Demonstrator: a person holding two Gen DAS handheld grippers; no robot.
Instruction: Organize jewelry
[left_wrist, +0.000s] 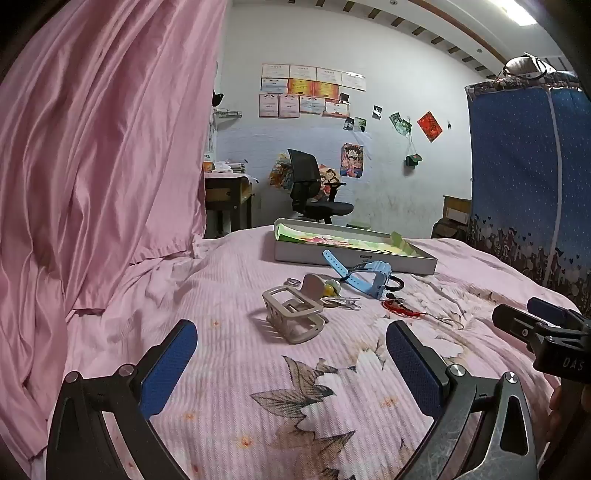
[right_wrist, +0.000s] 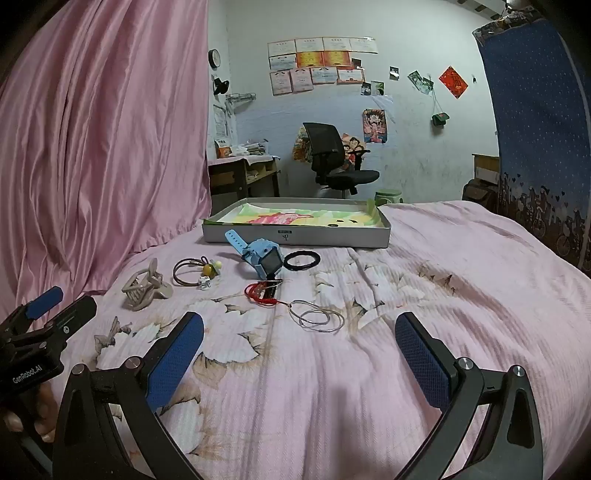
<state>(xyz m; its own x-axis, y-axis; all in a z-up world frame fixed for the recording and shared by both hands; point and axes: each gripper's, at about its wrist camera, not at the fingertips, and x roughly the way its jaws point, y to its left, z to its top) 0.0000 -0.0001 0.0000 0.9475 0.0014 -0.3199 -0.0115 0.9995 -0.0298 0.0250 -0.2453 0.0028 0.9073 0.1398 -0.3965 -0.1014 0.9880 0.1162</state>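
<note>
Jewelry lies spread on a pink floral bedspread (right_wrist: 424, 295). A beige hair claw (left_wrist: 293, 314) (right_wrist: 144, 286) lies nearest my left gripper (left_wrist: 291, 354), which is open and empty just before it. Behind are a brown hair tie with beads (right_wrist: 194, 273), a light blue watch (right_wrist: 260, 254) (left_wrist: 365, 275), a black ring-shaped hair tie (right_wrist: 301, 259), a red cord bracelet (right_wrist: 264, 291) and thin silver wire hoops (right_wrist: 317, 317). My right gripper (right_wrist: 299, 350) is open and empty, just short of the hoops. A shallow grey box (right_wrist: 295, 236) (left_wrist: 351, 254) with a colourful liner sits beyond.
A pink curtain (left_wrist: 92, 166) hangs along the left of the bed. A blue fabric wardrobe (left_wrist: 528, 177) stands at the right. A black office chair (right_wrist: 332, 158) and a desk (right_wrist: 243, 173) stand by the far wall.
</note>
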